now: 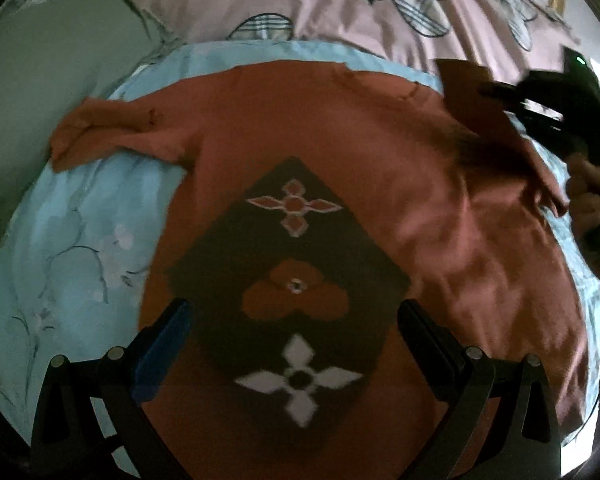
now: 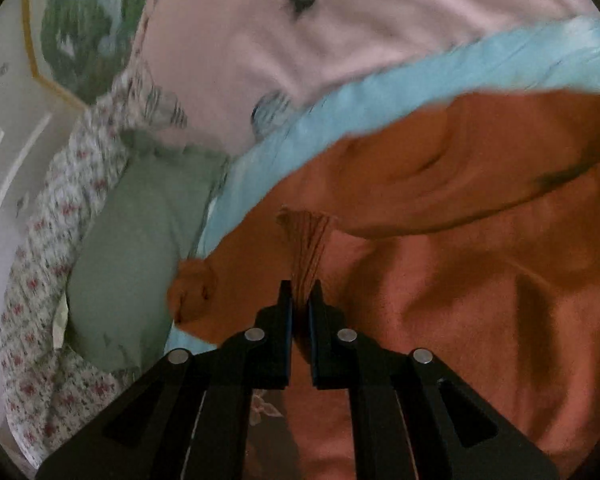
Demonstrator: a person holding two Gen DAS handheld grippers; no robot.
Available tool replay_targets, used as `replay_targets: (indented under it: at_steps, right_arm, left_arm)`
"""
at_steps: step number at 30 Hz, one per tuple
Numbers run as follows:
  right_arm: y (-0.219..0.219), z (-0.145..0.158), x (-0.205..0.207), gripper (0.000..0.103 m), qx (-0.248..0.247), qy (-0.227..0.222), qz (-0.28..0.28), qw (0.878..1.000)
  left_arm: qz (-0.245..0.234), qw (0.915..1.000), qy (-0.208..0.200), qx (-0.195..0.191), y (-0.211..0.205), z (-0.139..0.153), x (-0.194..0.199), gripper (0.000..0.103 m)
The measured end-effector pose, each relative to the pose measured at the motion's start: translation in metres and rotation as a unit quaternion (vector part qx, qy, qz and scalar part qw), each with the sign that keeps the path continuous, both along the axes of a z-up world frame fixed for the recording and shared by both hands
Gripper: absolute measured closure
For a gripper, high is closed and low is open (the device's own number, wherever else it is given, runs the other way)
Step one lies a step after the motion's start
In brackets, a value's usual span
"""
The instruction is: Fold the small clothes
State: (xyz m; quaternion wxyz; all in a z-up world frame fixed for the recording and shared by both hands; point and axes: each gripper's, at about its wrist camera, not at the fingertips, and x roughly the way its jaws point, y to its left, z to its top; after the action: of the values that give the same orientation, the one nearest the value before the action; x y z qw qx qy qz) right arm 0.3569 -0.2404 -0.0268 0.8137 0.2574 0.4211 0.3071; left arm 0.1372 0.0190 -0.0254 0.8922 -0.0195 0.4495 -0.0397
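Observation:
A small rust-orange T-shirt (image 1: 320,120) with a dark diamond print (image 1: 292,280) lies spread on a light blue bedsheet (image 1: 80,240). My left gripper (image 1: 296,316) is open and empty, its fingers hovering over the print. My right gripper (image 2: 300,292) is shut on the ribbed edge of the shirt's sleeve (image 2: 304,240) and holds it lifted over the shirt body. In the left wrist view the right gripper (image 1: 540,96) shows at the far right with the raised sleeve (image 1: 472,92). The other sleeve (image 1: 100,128) lies flat to the left.
A pink patterned quilt (image 1: 320,4) lies bunched beyond the shirt. A green pillow (image 1: 40,80) lies at the left, also in the right wrist view (image 2: 128,264). A floral pillow (image 2: 40,320) and a white wall with a framed picture (image 2: 84,28) stand behind.

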Motion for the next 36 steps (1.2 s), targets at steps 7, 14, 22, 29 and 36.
replay_targets:
  at_steps: [7,14,22,29,36]
  right_arm:
    - [0.057,-0.041,0.017,0.092,0.000,0.042,0.033,0.999]
    - [0.039,-0.029,0.001,0.054,0.016,0.038,0.028,0.999]
    - [-0.046,0.009,-0.078,0.054,0.015,-0.016,-0.041,0.999]
    - [-0.132,0.012,-0.124,0.054,0.013,-0.021,-0.154,0.988]
    - [-0.196,0.009,-0.107,0.054,-0.057,-0.018,-0.224,0.973]
  left_arm:
    - [0.012,0.9986,0.010,-0.050,0.028,-0.008,0.021,0.001]
    - [0.010,0.9965,0.000,-0.083,0.036,-0.006,0.052,0.001]
    - [-0.024,0.9927,0.018,-0.117,0.013,-0.017,0.131,0.001]
    - [-0.026,0.9939,0.019,-0.106,-0.007,-0.033,0.208,0.044]
    - [-0.016,0.9947,-0.060,-0.082,0.013,0.009,0.187,0.096]
